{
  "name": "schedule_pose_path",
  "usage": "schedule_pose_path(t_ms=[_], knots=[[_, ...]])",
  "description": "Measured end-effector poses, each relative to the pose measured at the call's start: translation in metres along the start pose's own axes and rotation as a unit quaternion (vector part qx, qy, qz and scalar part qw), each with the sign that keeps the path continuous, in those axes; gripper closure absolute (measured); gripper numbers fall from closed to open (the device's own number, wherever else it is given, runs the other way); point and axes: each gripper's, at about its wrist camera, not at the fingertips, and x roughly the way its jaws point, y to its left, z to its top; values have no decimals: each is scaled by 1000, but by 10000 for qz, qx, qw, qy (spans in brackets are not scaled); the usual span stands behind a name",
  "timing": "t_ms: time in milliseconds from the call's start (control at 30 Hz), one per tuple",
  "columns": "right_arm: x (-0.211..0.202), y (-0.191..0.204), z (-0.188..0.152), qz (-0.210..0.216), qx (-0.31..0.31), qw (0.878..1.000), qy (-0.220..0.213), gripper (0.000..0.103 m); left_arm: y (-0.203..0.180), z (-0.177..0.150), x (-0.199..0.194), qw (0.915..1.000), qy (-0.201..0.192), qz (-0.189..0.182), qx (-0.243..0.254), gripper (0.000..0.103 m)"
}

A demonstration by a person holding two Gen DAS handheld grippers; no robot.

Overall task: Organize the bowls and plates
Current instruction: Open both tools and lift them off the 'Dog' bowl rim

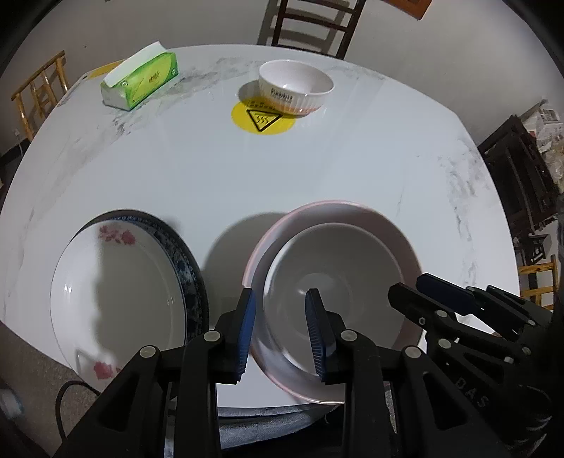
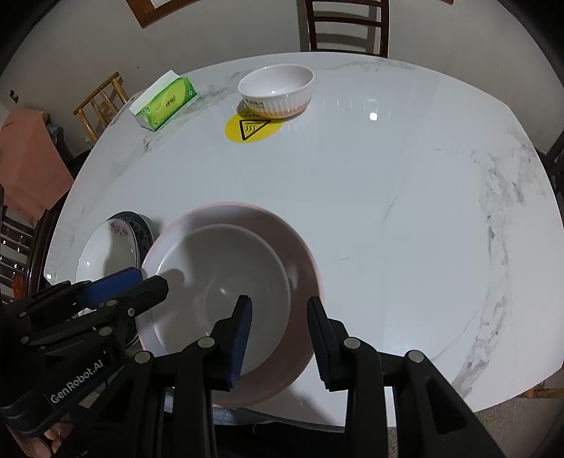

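A white bowl sits nested inside a larger pink bowl at the table's near edge; both also show in the right wrist view, white in pink. My left gripper is open, its fingers straddling the bowls' left rims. My right gripper is open, straddling their right rims. A floral plate lies on a blue-patterned plate at the left. A ribbed white bowl stands far back.
A green tissue box lies at the back left of the white marble table. A yellow warning sticker is beside the ribbed bowl. Wooden chairs stand around the table.
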Motion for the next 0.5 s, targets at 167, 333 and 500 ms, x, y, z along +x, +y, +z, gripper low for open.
schedule_pose_path(t_ms=[167,333,500], knots=[[-11,-5,9,-187,-63,9993,-314,70,2,7,-7,9998,-181,-44,15,77],[-16,-18,22,-120,-29,9989,-441,70,6,18,-10,9990,-433,123,-4,63],[-13,-33,39,-209,-47,9987,-461,70,13,34,-3,9987,-424,240,-118,62]])
